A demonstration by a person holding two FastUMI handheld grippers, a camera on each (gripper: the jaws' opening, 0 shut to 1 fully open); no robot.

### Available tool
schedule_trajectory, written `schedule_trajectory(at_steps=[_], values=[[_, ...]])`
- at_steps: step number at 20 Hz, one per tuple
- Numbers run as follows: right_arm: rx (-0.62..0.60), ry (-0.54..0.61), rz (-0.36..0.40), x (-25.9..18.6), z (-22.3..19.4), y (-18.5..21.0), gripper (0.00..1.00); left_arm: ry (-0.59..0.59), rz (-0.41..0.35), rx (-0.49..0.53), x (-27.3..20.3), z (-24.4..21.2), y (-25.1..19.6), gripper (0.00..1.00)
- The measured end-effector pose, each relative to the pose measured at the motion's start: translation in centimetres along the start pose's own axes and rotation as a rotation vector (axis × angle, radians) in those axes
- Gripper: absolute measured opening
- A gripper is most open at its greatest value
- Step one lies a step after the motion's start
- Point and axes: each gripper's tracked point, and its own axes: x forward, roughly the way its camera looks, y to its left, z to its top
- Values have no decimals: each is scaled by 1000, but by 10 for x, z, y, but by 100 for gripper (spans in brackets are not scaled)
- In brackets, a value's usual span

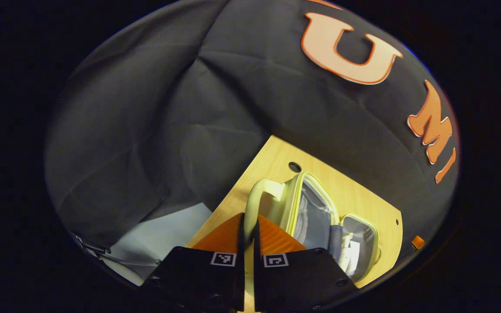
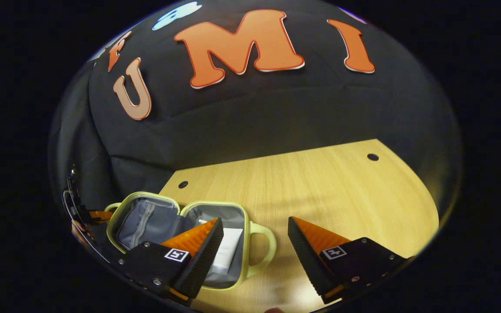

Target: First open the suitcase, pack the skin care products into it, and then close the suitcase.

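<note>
The suitcase [image 2: 181, 234] lies open on the tabletop [image 2: 320, 191] with a white tube [image 2: 226, 254] inside, so closing comes next: the left gripper [image 1: 248, 243] is clamped on its handle [image 1: 257, 195], the right gripper [image 2: 255, 248] is wide apart beside it.

Table [image 2: 320, 187]: light wood, small round holes near its edge. Open suitcase [image 2: 146, 221] at 8 o'clock in the right gripper view.

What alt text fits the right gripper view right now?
The right gripper hangs open above a wooden table, beside an open pale-green suitcase with grey lining. A white skin care tube lies in the suitcase half nearer its handle.
</note>
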Motion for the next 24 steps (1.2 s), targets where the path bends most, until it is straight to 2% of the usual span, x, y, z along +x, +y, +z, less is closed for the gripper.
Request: schedule_trajectory(at_steps=[4, 8, 13, 19, 21, 24], values=[[-33, -109, -17, -14, 28, -20, 96, -97, -31, 60, -46, 22, -50, 11], [-81, -218, -36, -30, 58, -42, 95, -173, -75, 171, -81, 36, -115, 6], [-133, -259, -49, -44, 69, -70, 96, -203, -207, 271, -120, 29, -215, 8], [-172, -265, -47, -51, 72, -92, 95, -167, -308, 405, -131, -11, -309, 8], [-168, -260, -44, -53, 73, -102, 95, -109, -390, 430, -132, -44, -357, 8], [-167, -261, -45, -56, 75, -115, 95, -37, -435, 473, -124, -91, -390, 8]])
